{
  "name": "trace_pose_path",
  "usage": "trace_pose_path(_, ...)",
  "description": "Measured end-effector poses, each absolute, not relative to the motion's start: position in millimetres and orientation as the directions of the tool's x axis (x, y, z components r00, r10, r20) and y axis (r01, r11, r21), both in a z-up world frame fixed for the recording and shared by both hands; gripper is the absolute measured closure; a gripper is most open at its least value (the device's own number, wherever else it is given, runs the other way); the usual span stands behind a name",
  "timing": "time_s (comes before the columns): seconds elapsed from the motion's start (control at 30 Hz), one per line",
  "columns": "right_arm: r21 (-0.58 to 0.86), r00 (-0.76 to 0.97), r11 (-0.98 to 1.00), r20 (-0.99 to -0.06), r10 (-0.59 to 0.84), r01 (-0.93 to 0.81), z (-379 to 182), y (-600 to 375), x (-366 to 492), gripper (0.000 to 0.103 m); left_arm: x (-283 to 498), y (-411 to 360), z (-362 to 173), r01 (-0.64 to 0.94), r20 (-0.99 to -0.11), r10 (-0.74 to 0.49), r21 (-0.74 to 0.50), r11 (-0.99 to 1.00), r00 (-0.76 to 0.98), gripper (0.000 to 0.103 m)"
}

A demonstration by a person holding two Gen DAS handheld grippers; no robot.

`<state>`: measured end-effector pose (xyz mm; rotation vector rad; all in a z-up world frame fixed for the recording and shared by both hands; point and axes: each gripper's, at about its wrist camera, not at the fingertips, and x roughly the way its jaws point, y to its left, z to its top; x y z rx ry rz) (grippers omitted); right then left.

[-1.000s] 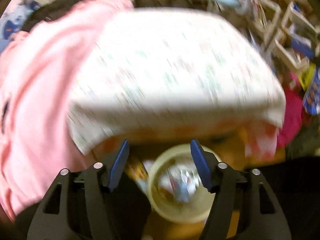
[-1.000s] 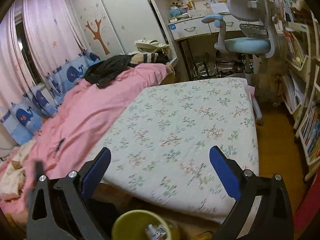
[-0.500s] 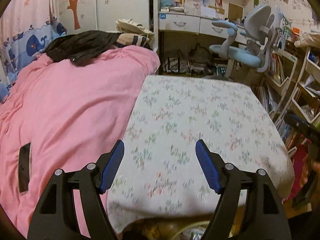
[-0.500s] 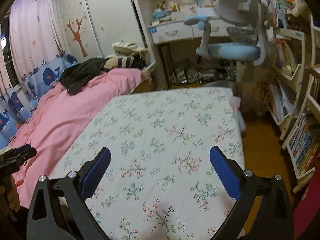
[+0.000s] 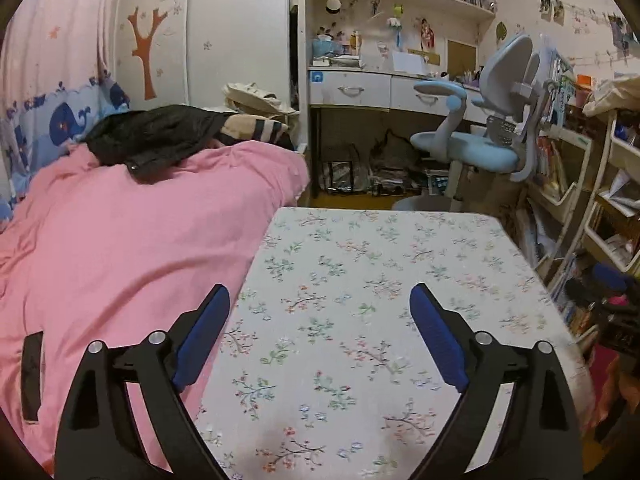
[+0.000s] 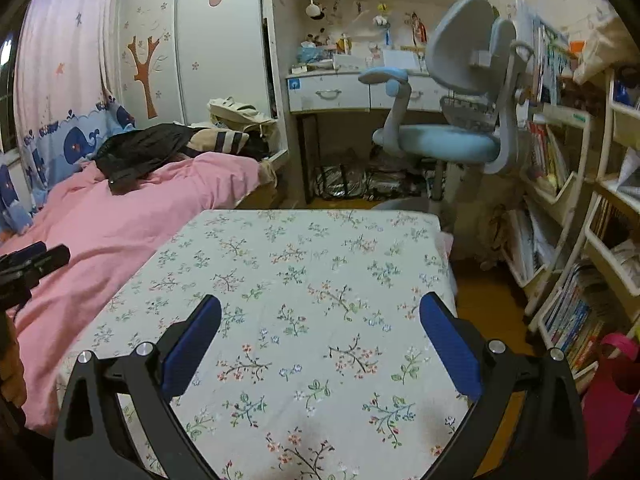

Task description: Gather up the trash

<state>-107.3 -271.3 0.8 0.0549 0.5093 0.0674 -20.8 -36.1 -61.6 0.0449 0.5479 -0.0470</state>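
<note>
Floral cloth on the mattress (image 5: 360, 280) fills both views ahead of the jaws, and no trash shows on it. The left gripper (image 5: 320, 336) has just been opening and stands spread with nothing between its pads; the right gripper (image 6: 320, 340) is spread and empty too. No bin is in frame, so which hand is nearer cannot be told. A dark flat thing (image 5: 31, 376) on the pink duvet (image 5: 120, 240) is unreadable.

I could not tell for sure what was trash. A flat dark strip (image 5: 31, 376) lay on the pink blanket (image 5: 120, 260), lower left of the left view.
</note>
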Motion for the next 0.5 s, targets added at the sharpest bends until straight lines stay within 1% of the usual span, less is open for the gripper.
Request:
trace_pose_path(0.07,0.046,0.88,0.997,-0.469,0.071,-0.056,5,-261,-106,0.008,-16,-35,-63,0.055,-0.546,-0.034,0.023,0.998,0.837,0.015)
trace_pose_path(0.2,0.024,0.895,0.997,-0.44,0.075,-0.072,14,-242,-106,0.008,-16,-30,-58,0.033,-0.513,-0.014,0.028,0.999,0.858,0.014)
trace_pose_path(0.33,-0.016,0.906,0.996,-0.418,0.074,-0.088,16,-225,-111,0.008,-21,-24,-54,0.026,-0.497,-0.014,0.018,1.0,0.867,0.011)
trace_pose_path(0.5,-0.039,0.9,0.995,-0.431,0.067,-0.093,10,-215,-108,0.008,-24,-19,-51,0.033,-0.496,-0.032,-0.007,0.999,0.868,0.009)
